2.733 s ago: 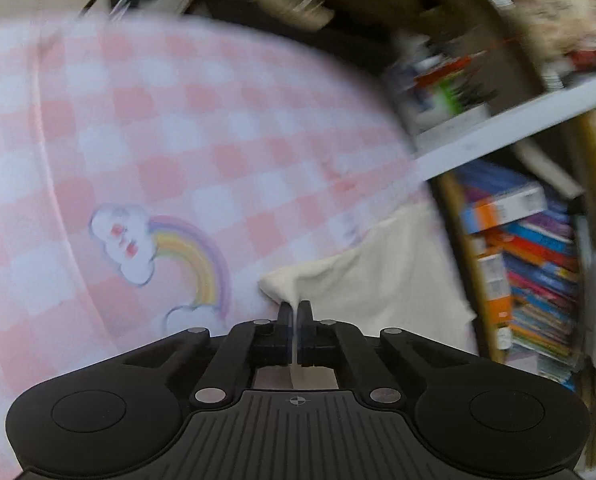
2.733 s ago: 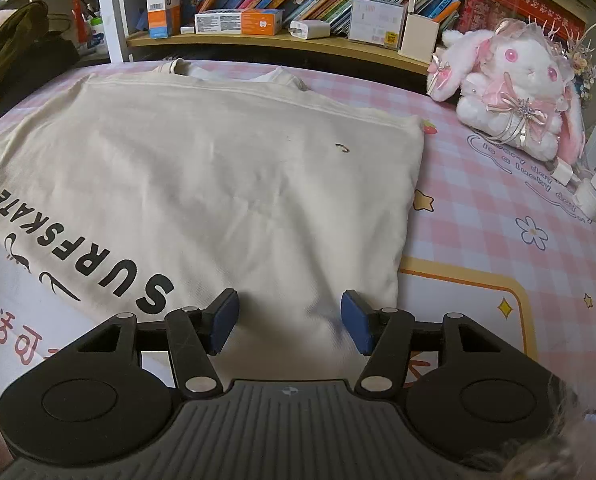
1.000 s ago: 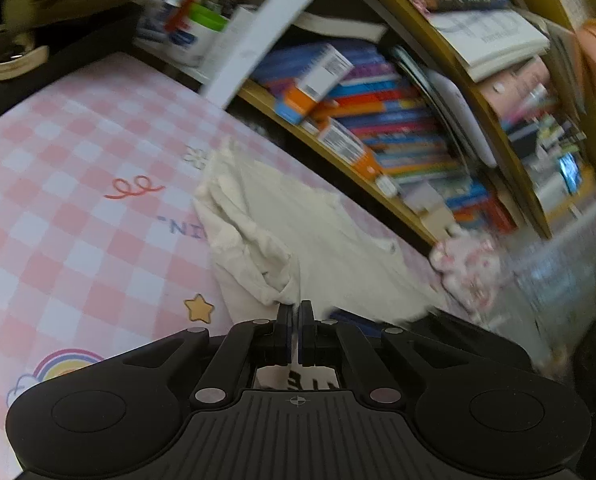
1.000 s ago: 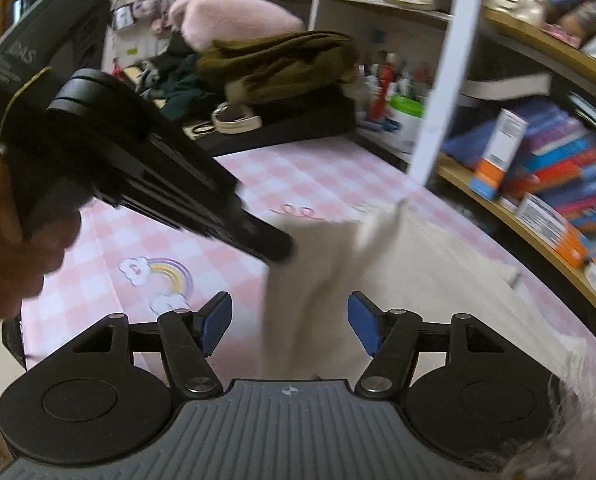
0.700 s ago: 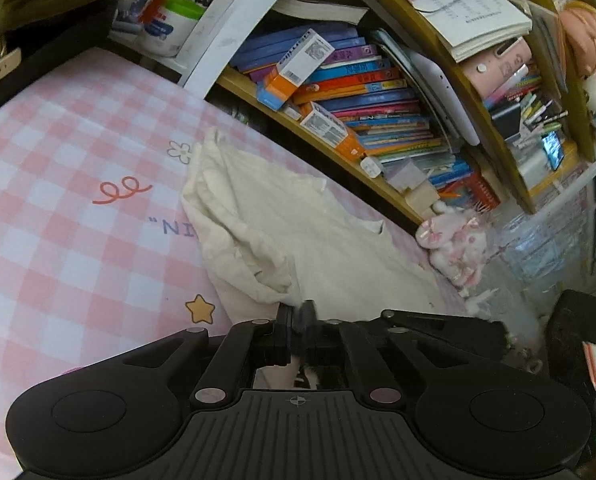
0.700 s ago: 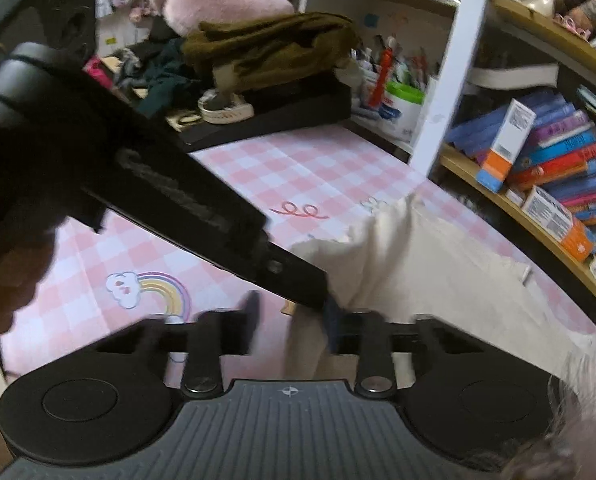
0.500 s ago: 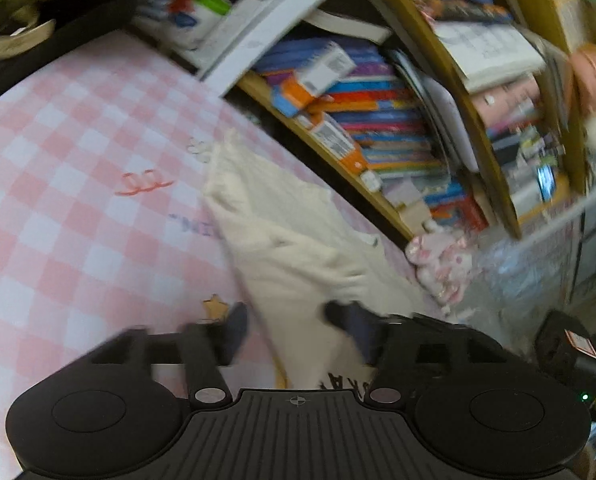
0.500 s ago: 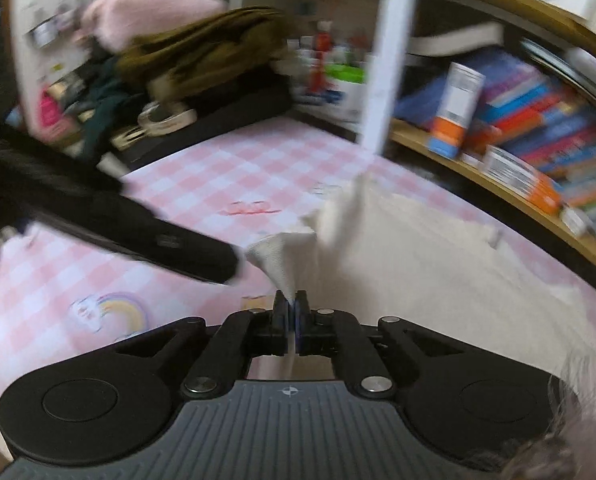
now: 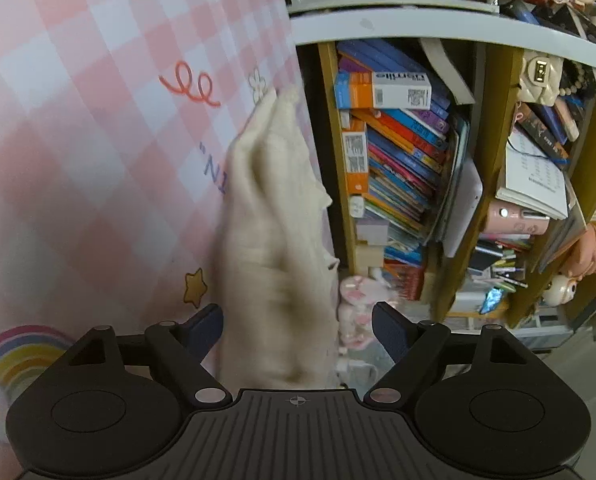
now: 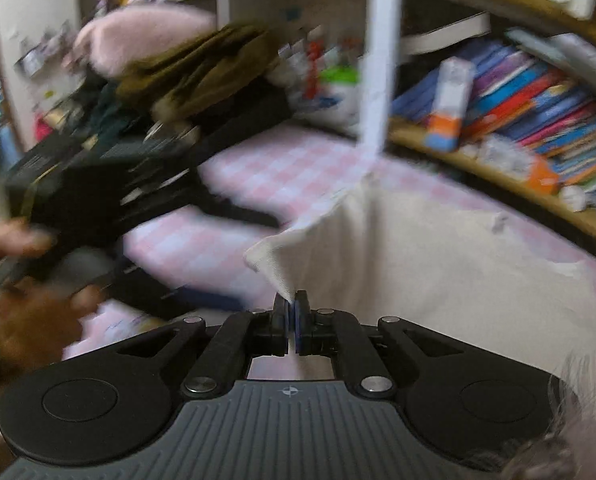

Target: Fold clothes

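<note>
A cream T-shirt [image 10: 438, 248] lies on the pink checked table cover [image 10: 282, 164]. My right gripper [image 10: 291, 308] is shut on a corner of the shirt and holds it lifted above the table. In the left wrist view the shirt [image 9: 274, 240] shows as a blurred bunched strip running between the open fingers of my left gripper [image 9: 297, 326], which holds nothing. The left gripper and the hand holding it [image 10: 38, 312] show blurred at the left of the right wrist view.
A bookshelf full of books [image 9: 398, 152] runs along the table's far edge, with a pink plush rabbit [image 9: 354, 296] at its foot. A pile of clothes [image 10: 194, 64] and a black box [image 10: 146, 152] stand at the table's far left end.
My left gripper has opened and let go of the shirt corner. My right gripper has shut on that corner and holds it up. Both views have swung and are blurred.
</note>
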